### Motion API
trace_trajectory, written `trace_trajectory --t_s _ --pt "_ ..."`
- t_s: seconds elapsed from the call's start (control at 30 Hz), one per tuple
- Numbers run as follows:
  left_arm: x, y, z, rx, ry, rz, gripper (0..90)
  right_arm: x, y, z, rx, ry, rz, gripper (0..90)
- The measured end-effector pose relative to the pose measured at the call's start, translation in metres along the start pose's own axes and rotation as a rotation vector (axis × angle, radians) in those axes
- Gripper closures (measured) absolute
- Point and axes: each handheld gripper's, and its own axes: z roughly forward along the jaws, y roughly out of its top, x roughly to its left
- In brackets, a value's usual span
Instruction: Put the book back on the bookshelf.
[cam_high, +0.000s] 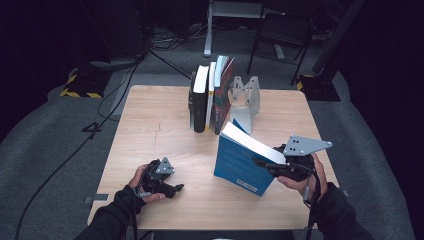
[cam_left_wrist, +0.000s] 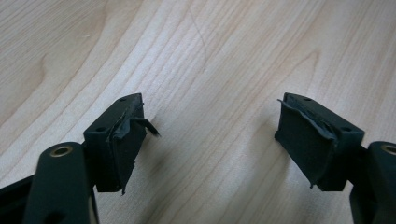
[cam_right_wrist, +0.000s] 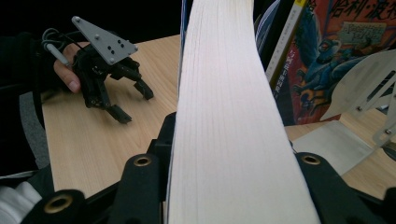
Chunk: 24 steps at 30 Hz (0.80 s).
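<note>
On the table's (cam_high: 150, 125) right half, the right gripper (cam_high: 265, 162) clamps a blue book (cam_high: 237, 162), tilted, one corner down, short of the shelved row (cam_high: 210, 95) and metal bookend (cam_high: 245, 97). Shelving looks undone. Left gripper (cam_high: 172, 189) rests low near the wood, jaws apart, empty.

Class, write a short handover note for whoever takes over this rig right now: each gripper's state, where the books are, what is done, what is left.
Right gripper: shut on the blue book, tilted, lower corner near the table.
Left gripper: open, nothing between its jaws, low over the bare wood.
Row of books: upright against the metal bookend at the table's far side.
Done: blue book gripped.
Left, probably: stand it up with the row.
</note>
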Motion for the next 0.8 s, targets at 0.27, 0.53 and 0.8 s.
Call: trace_trajectory --t_s 0.27,0.53,0.8 --pt "0.001 -0.004 0.005 -0.059 0.031 -0.021 18.7 -0.005 -0.004 -0.008 -0.003 -0.034 0.021 60.4" --pt "0.001 -0.004 0.005 -0.060 0.031 -0.023 18.4 -0.013 -0.003 -0.015 -0.007 -0.078 0.032 60.5" --pt "0.001 -0.004 0.005 -0.060 0.028 -0.024 18.2 -0.017 0.003 -0.019 0.011 -0.120 0.043 60.6"
